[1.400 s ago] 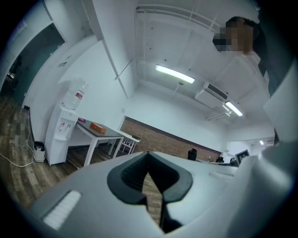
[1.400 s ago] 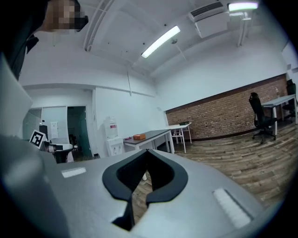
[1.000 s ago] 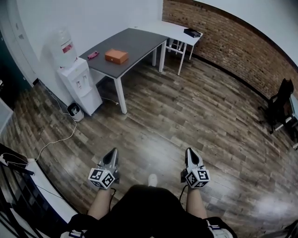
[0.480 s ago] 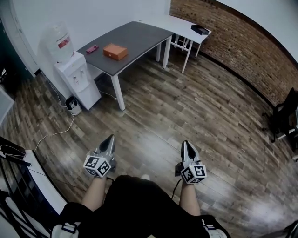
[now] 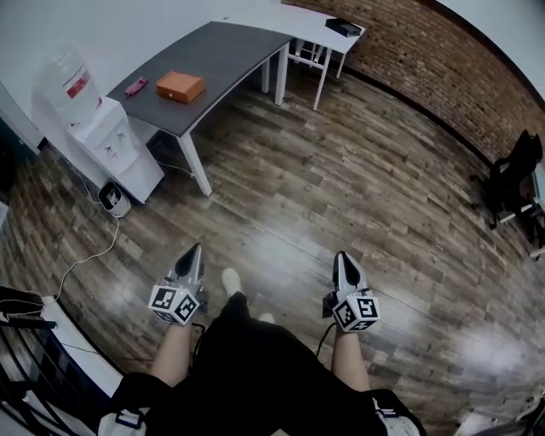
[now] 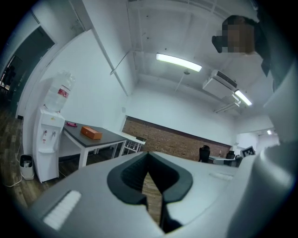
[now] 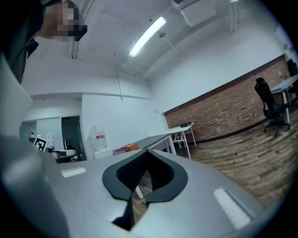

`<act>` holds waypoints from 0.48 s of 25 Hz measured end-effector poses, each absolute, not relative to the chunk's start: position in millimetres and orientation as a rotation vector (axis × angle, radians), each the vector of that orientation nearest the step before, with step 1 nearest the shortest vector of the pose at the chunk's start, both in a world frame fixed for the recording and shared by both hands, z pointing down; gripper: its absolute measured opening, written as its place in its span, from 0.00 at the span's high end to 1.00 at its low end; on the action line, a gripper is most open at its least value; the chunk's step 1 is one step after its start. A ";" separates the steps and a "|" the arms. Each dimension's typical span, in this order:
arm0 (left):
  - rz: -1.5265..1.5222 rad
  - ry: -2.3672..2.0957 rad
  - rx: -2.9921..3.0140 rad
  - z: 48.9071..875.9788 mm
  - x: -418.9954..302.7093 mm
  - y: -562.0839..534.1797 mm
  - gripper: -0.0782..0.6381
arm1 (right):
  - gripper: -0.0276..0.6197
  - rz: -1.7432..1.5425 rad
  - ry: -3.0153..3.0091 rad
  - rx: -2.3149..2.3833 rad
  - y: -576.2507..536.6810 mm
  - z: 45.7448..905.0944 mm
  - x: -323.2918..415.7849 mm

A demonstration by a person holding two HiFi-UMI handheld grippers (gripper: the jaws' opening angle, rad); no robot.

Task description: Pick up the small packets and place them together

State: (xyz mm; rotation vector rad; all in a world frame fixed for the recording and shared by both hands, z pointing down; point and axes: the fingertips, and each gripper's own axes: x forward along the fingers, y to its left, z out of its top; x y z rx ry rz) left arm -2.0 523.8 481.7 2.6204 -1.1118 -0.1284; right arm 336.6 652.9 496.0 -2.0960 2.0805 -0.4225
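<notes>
A small pink packet (image 5: 135, 86) lies at the far end of the grey table (image 5: 221, 51), next to an orange box (image 5: 180, 86). Both are far ahead of me, up and to the left in the head view. My left gripper (image 5: 195, 249) and right gripper (image 5: 341, 257) are held level over the wooden floor, jaws shut with nothing between them. In the left gripper view the orange box (image 6: 91, 133) and pink packet (image 6: 71, 124) show small at the left, beyond the left gripper (image 6: 149, 158). In the right gripper view the box (image 7: 131, 147) sits just above the right gripper (image 7: 148, 155).
A white water dispenser (image 5: 98, 128) stands left of the table, with a small bin (image 5: 113, 198) and a cable (image 5: 85, 255) on the floor. A white table (image 5: 319, 21) with a black item (image 5: 343, 26) adjoins the brick wall. A black chair (image 5: 511, 174) stands at the right.
I have walked on over the floor. The table and dispenser have slid left in the head view, and a shoe now shows between the grippers. Both jaws stayed shut.
</notes>
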 end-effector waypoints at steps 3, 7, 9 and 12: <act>-0.141 -1.084 2.630 487.3 5.1 492.8 0.89 | 0.95 -0.403 2.054 -2.139 631.0 491.0 345.2; -0.187 -1.071 2.664 478.7 12.7 444.1 0.89 | 0.95 -0.390 2.086 -2.149 585.6 486.0 345.3; -0.219 -1.081 2.669 473.3 11.3 418.2 0.89 | 0.95 -0.377 2.122 -2.140 555.6 481.3 341.5; -0.219 -1.126 2.638 476.0 -2.5 381.3 0.89 | 0.95 -0.358 2.152 -2.119 510.5 472.9 332.6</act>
